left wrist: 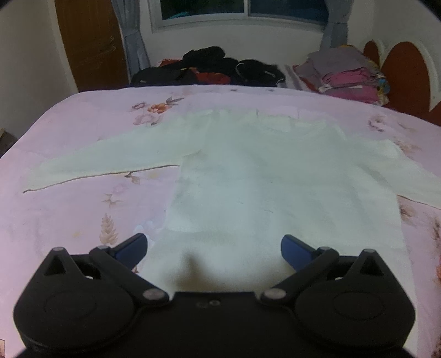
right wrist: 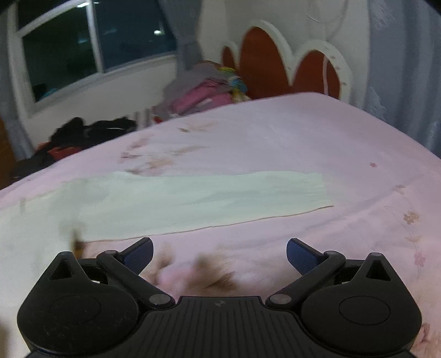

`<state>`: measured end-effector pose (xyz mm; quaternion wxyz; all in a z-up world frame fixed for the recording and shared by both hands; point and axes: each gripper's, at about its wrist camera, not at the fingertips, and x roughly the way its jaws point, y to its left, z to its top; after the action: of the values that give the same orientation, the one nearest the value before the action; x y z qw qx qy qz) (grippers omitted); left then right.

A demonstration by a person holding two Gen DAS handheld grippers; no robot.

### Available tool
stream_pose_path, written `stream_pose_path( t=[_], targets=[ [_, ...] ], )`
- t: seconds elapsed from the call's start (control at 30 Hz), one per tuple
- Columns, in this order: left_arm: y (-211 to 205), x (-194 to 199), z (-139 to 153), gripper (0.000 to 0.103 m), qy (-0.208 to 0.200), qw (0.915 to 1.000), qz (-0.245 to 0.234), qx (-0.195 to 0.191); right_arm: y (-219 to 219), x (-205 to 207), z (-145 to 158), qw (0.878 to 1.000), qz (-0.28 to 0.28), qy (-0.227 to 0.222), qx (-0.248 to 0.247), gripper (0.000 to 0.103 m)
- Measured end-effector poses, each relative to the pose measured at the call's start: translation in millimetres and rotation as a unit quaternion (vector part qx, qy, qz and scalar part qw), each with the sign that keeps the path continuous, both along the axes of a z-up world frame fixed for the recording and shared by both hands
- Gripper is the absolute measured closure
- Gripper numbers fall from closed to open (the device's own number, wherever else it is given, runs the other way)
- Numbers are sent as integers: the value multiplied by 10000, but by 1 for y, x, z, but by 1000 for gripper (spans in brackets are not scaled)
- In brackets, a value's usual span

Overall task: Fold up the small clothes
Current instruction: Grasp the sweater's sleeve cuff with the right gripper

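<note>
On the pink floral bedsheet (left wrist: 69, 132), a pale long-sleeved top (left wrist: 261, 176) spread flat, sleeves out to both sides. Left gripper (left wrist: 214, 247) spread wide above the hem, holding nothing. Right gripper (right wrist: 219, 254) likewise apart, over bare sheet just below the right sleeve (right wrist: 209, 197).

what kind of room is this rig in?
Most likely a home bedroom. A pale long-sleeved top lies spread flat on a pink floral bedsheet, a scalloped headboard stands at the far side, and a folded clothes stack sits under a curtained window.
</note>
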<state>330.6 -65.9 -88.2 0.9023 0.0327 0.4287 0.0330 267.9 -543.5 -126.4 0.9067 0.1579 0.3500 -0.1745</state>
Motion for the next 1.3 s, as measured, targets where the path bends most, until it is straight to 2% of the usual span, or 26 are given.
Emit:
stream_pose_path(
  t=[0.27, 0.3, 0.33, 0.37, 0.57, 0.63, 0.67, 0.7, 0.77, 0.87, 1.03, 1.1, 1.17, 1.2, 1.27, 1.3],
  targets=[
    [-4, 22, -11, 0, 147, 9997, 157, 105, -34, 23, -32, 9989, -308, 341, 56, 1],
    [-4, 23, -12, 0, 155, 9997, 168, 124, -36, 25, -34, 9988, -319, 371, 63, 41],
    [-5, 24, -12, 0, 158, 9996, 177, 151, -38, 30, -39, 9977, -400, 528, 123, 72],
    [-5, 25, -12, 0, 155, 9996, 188, 171, -43, 32, -43, 9969, -515, 556, 214, 93],
    [-2, 30, -15, 0, 204, 9990, 334, 207, -55, 34, -48, 9955, -637, 512, 485, 92],
    [0, 31, -15, 0, 226, 9988, 390, 209, -60, 37, -48, 9949, -667, 499, 566, 86],
    [1, 31, -15, 0, 234, 9987, 398, 203, -61, 38, -47, 9949, -638, 453, 635, 70],
    [1, 30, -14, 0, 232, 9987, 402, 210, -61, 41, -47, 9949, -634, 421, 659, 42],
    [2, 29, -13, 0, 212, 9985, 417, 267, -60, 43, -44, 9951, -777, 457, 410, 10],
    [4, 28, -12, 2, 207, 9986, 383, 298, -66, 42, -50, 9945, -763, 406, 596, 11],
    [8, 28, -14, 7, 234, 9984, 370, 357, -71, 50, -52, 9945, -869, 318, 482, 24],
    [9, 29, -15, 11, 232, 9984, 342, 375, -74, 54, -51, 9940, -934, 262, 498, 43],
    [11, 29, -16, 14, 230, 9984, 300, 421, -78, 57, -49, 9936, -967, 224, 530, 55],
    [11, 30, -16, 15, 226, 9984, 271, 439, -79, 57, -49, 9935, -960, 182, 586, 72],
    [13, 31, -17, 16, 226, 9986, 221, 418, -82, 58, -48, 9933, -854, 102, 768, 96],
    [15, 32, -17, 17, 236, 9988, 204, 380, -80, 59, -47, 9937, -817, 97, 759, 96]
  ],
)
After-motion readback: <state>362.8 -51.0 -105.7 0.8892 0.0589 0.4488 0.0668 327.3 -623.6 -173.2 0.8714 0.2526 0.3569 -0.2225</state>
